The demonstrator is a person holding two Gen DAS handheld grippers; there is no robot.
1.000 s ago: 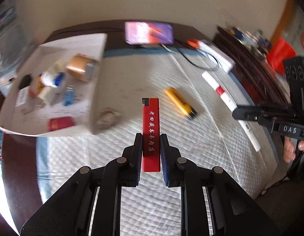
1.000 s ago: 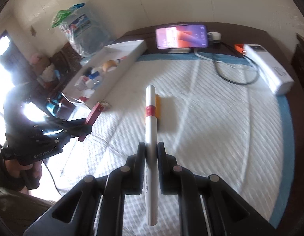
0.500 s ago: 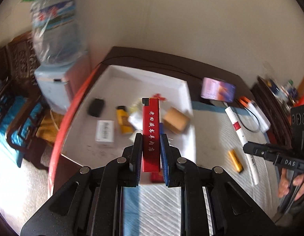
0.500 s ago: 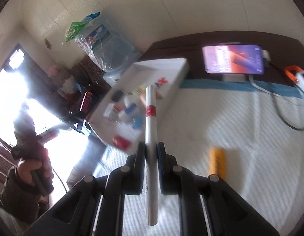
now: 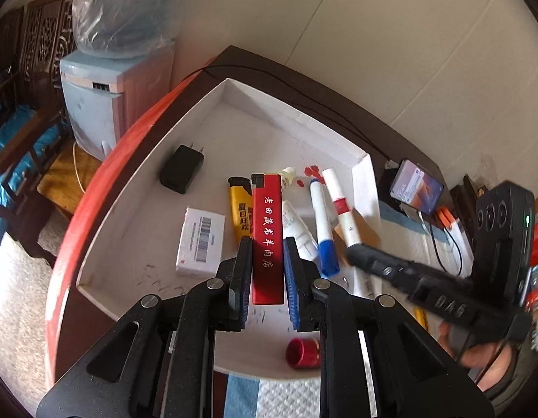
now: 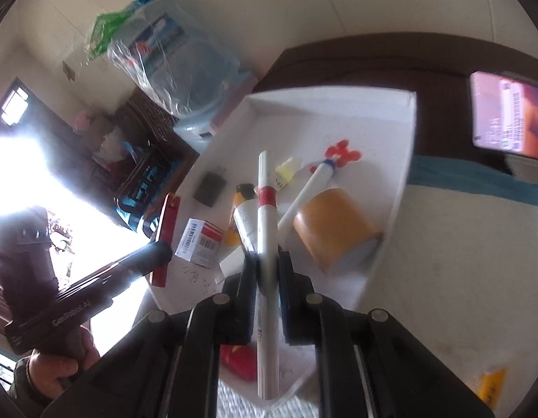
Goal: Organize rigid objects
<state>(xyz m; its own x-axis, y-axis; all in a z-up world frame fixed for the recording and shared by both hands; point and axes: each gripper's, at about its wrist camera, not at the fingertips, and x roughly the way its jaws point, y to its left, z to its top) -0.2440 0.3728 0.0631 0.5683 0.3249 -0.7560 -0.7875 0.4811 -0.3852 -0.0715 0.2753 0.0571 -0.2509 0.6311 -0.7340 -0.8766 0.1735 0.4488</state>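
Note:
My left gripper is shut on a flat red bar with white writing and holds it above the white tray. My right gripper is shut on a long white pen with a red band, also over the tray. The pen and right gripper show at the right of the left wrist view. The red bar shows at the left of the right wrist view.
The tray holds a black charger, a white barcode box, a yellow lighter, a blue-capped marker, a red cap and an orange box. A phone stands behind. A yellow lighter lies on the white mat.
Both grippers have swung from over the white mat to over the tray, carrying the red bar and the pen with them. The tray now fills both views.

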